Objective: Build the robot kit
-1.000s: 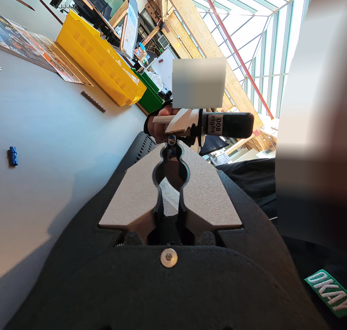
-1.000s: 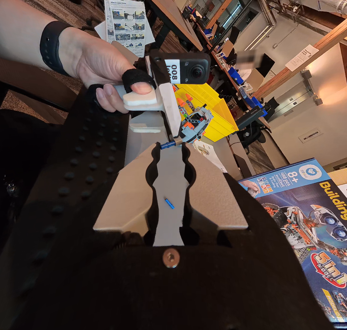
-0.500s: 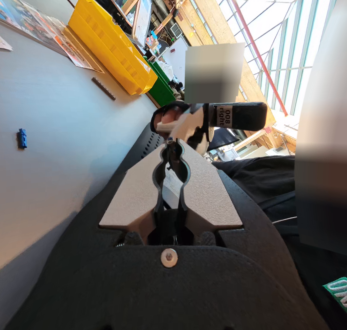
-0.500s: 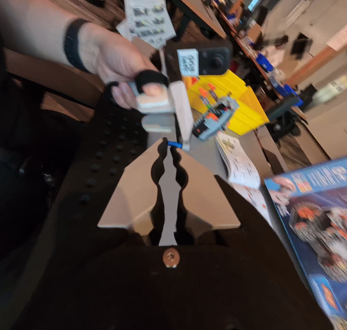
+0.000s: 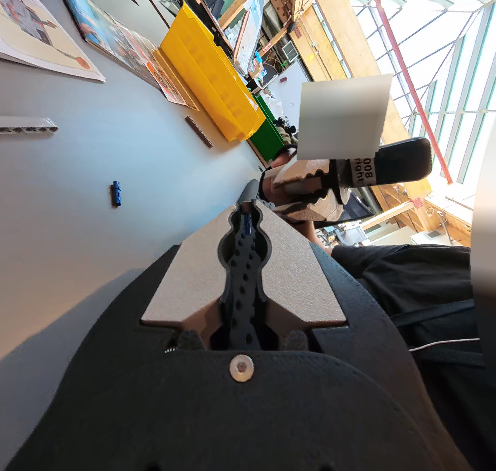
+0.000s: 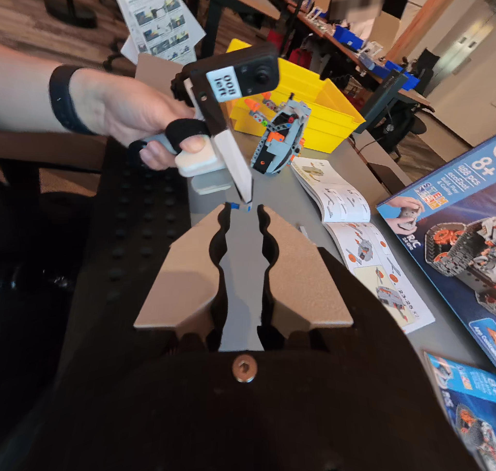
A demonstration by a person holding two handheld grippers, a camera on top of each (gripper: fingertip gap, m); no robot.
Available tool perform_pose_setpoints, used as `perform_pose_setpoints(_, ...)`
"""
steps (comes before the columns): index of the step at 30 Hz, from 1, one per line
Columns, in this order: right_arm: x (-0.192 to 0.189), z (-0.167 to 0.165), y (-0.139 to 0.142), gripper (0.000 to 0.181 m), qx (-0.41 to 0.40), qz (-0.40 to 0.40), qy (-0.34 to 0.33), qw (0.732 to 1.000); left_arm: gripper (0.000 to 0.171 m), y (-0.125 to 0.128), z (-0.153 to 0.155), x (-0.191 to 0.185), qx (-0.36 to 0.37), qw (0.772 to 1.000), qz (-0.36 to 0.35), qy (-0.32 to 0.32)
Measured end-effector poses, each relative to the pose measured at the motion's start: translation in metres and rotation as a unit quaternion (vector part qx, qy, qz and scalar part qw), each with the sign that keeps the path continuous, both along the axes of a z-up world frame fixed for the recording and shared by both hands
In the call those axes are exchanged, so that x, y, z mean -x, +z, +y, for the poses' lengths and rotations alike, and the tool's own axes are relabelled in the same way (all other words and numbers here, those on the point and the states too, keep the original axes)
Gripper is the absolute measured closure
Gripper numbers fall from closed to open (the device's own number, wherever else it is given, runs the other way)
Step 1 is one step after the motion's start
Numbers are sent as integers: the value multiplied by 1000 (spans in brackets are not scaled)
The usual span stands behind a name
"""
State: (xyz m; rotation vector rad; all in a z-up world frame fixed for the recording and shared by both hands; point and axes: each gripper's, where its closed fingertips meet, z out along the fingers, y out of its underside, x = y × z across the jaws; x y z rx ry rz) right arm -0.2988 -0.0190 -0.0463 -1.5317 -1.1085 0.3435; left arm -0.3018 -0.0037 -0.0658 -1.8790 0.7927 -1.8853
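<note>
My left gripper is shut on a small blue pin and holds it in the air above the grey table. In the right wrist view the left gripper, held by a hand, points down with the blue pin sticking out sideways at its tip. My right gripper is open and empty, its jaws set either side of that tip, and its left fingertip is very near the pin's end. The right gripper also shows in the left wrist view, off to the right.
A second blue pin, a grey beam and a dark beam lie on the table. A grey and orange brick model, a yellow bin, an open instruction booklet and a blue kit box stand beyond. The grippers are tip to tip, or close to it.
The right gripper's jaws narrowed near the pin, then opened wider. The left gripper has tilted and moved with the pin still in it, and the right gripper now sits off to its side.
</note>
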Motion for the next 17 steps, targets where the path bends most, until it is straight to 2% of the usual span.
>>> perform_pose_setpoints(2,2,6,-1,148,5,23,-13,1000,167,0,1,-2,12,1000,-11,7)
perform_pose_setpoints(4,8,6,-2,143,-10,28,-19,999,167,4,1,-4,33,999,-30,13)
perform_pose_setpoints(8,10,8,-8,148,-82,-31,-53,995,167,15,2,-3,66,995,-71,27)
perform_pose_setpoints(12,13,5,0,149,-117,-5,-69,991,166,28,-1,-2,82,990,-109,30)
perform_pose_setpoints(17,13,-4,26,154,-168,39,-78,982,167,44,-7,-1,95,983,-153,25)
